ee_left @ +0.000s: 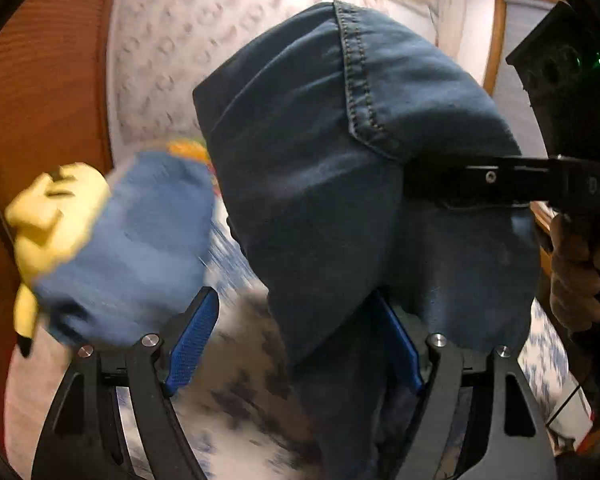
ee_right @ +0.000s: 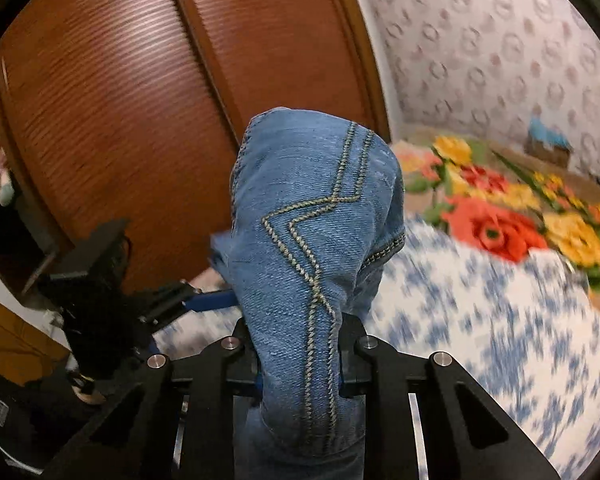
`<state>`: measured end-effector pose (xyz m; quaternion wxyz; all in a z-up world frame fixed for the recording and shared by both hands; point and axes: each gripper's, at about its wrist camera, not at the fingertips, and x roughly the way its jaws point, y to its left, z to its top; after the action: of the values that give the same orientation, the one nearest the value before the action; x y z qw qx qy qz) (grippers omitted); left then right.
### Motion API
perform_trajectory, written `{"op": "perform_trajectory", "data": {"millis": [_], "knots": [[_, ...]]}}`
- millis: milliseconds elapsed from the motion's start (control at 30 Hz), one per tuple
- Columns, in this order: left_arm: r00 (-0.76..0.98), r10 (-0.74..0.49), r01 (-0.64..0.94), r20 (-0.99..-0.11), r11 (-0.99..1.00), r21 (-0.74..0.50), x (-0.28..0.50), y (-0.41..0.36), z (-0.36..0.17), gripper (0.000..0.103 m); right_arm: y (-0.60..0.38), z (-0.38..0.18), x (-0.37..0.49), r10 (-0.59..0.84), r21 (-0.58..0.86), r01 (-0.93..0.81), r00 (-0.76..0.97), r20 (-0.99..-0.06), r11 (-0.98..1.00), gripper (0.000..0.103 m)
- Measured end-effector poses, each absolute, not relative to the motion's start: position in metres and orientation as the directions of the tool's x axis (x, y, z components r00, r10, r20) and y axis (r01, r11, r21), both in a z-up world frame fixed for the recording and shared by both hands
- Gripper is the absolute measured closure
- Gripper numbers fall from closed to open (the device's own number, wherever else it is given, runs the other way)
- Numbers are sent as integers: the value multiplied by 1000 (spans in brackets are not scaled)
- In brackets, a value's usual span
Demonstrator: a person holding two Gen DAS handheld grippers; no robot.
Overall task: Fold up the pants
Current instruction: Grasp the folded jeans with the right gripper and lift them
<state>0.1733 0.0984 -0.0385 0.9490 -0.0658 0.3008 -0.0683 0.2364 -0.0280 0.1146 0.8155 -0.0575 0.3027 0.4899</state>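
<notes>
Two close fisheye views from grippers held by a person over a bed. In the right wrist view, the right gripper [ee_right: 300, 364] has its black fingers clamped on a bunched fold of blue denim pants [ee_right: 312, 248]; a back pocket with zigzag stitching rises up between the fingers and hides the blue pads almost wholly. Behind it, a blue-and-white patterned bedsheet [ee_right: 480, 320] is badly smeared by motion, with a flowered blanket [ee_right: 512, 216] beyond and a brown ribbed wardrobe door [ee_right: 140, 100] at the left. The other gripper shows at the left edge, dark and hard to read.

In the left wrist view, the left gripper [ee_left: 296, 344] stands wide apart. Its left blue pad [ee_left: 192, 340] is bare; the right pad is mostly covered by a hanging drape of the pants [ee_left: 320, 200], which looks darker here, so whether cloth touches it I cannot tell. The right gripper [ee_left: 428, 184] reaches in from the right edge, pinching the denim, with a hand [ee_left: 576, 272] partly cut off. A blurred blue-and-yellow soft toy [ee_left: 100, 248] lies at the left.
</notes>
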Motion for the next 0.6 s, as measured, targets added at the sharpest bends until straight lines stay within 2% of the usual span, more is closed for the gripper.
{"op": "perform_trajectory", "data": {"millis": [200,367,533,600], "knots": [[896,-64,-3,-439,989,-150,163,152,20,24,23,165,252,818,180,-879,312,-483,441,79],[930,30,-81,-366,989,-125,152,191,57,24,69,187,283,881,262,-900,219,-420,349,79],[932,113,-154,-343,984,-94,153,222,74,24,103,179,324,924,345,-902,128,-360,259,79],[926,126,-170,-357,981,-94,159,231,70,24,117,158,354,936,419,-875,99,-338,244,79]]}}
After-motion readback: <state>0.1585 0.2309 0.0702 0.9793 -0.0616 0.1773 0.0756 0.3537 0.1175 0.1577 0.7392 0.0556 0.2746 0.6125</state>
